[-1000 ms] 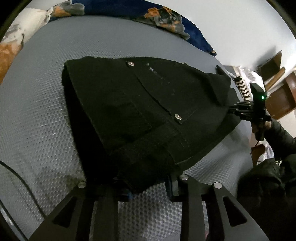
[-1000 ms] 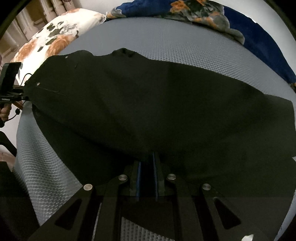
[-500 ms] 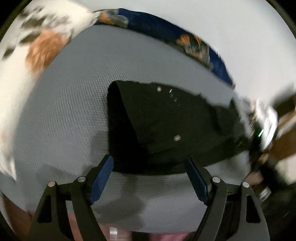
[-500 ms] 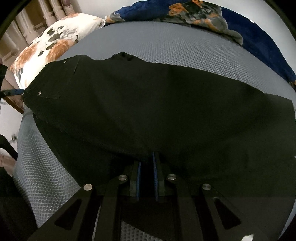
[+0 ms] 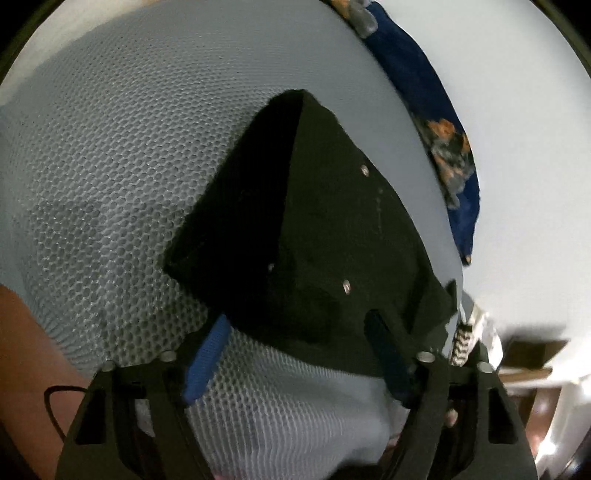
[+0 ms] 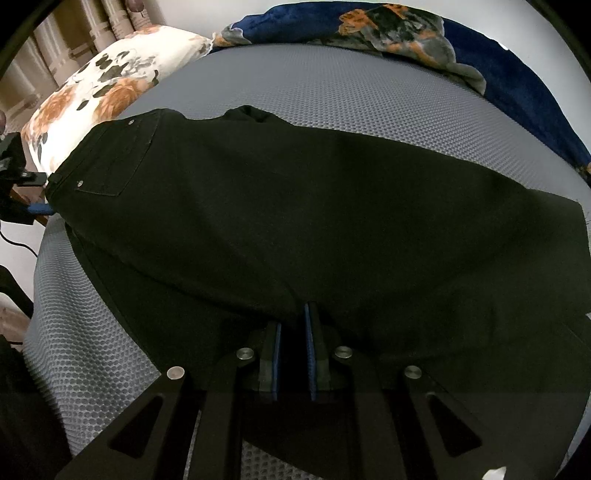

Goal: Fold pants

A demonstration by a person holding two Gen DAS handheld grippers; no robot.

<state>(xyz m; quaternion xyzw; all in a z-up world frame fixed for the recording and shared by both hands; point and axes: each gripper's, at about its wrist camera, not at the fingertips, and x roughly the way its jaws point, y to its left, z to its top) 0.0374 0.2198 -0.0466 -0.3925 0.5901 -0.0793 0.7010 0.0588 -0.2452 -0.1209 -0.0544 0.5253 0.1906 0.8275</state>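
The left wrist camera sits just behind the left gripper [image 5: 299,354] and looks steeply down along its fingers, rolled to one side, close over the waist end of the black denim pants [image 5: 332,229] on the grey honeycomb-mesh bed cover [image 5: 110,166]. The right wrist camera sits behind the right gripper [image 6: 293,354], also tilted down, close above the pants' [image 6: 295,221] leg edge, facing across their length. Both views share the pants, the cover [image 6: 332,88] and the crumpled dark blue blanket with orange print [image 5: 443,147] [image 6: 406,33] beyond them. The left gripper [image 6: 33,192] shows at the right view's far left edge.
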